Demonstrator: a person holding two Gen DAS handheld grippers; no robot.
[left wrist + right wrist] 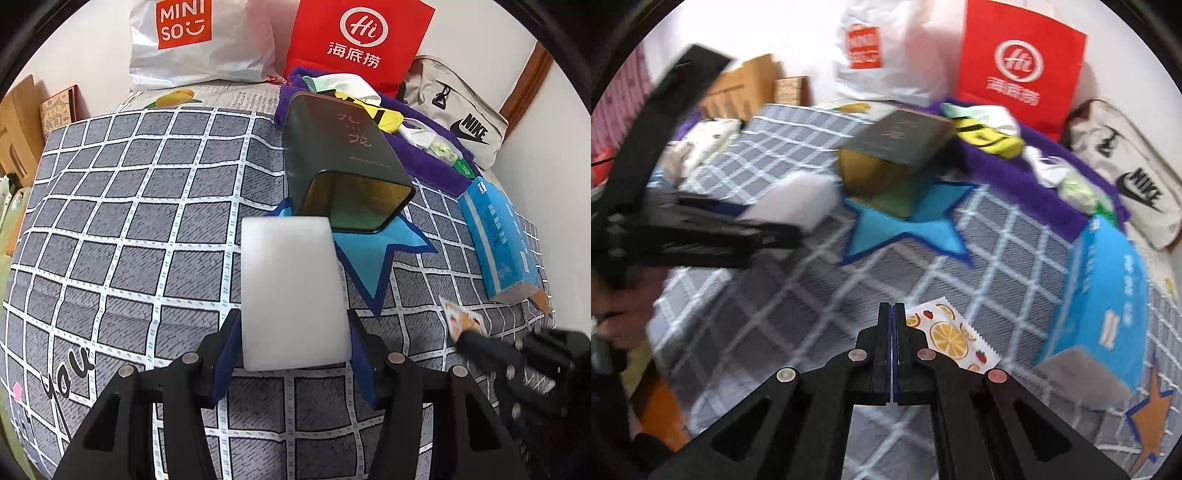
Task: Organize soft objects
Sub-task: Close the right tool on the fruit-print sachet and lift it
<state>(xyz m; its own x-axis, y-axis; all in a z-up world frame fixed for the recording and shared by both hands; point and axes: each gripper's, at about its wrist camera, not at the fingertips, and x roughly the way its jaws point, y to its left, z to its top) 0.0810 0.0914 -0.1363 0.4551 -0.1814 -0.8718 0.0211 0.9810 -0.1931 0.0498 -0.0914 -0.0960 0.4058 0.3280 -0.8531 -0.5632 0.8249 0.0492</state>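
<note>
Holding a white foam block [293,291] between its blue pads, the left tool [293,343] hovers above the checked bed cover [122,206], with the open mouth of the dark green tin [354,206] just beyond the block at about one o'clock. The tin lies on its side on a blue star patch [373,266]. The right tool [892,314] is fully closed; a fruit-print sachet [951,338] lies just beside it at two o'clock, and whether an edge is pinched cannot be told.

Risks, as a judgement: the block looks nearly as wide as the tin's mouth, so a skewed approach could catch a corner on the rim and push the tin back along the soft bed. Foam compresses, so it may twist or spring out of the grip. The blue tissue pack [1104,295] at three o'clock and the purple towel [1015,173] crowd the right side. With the two tools close together, a hasty reach might knock the block.
</note>
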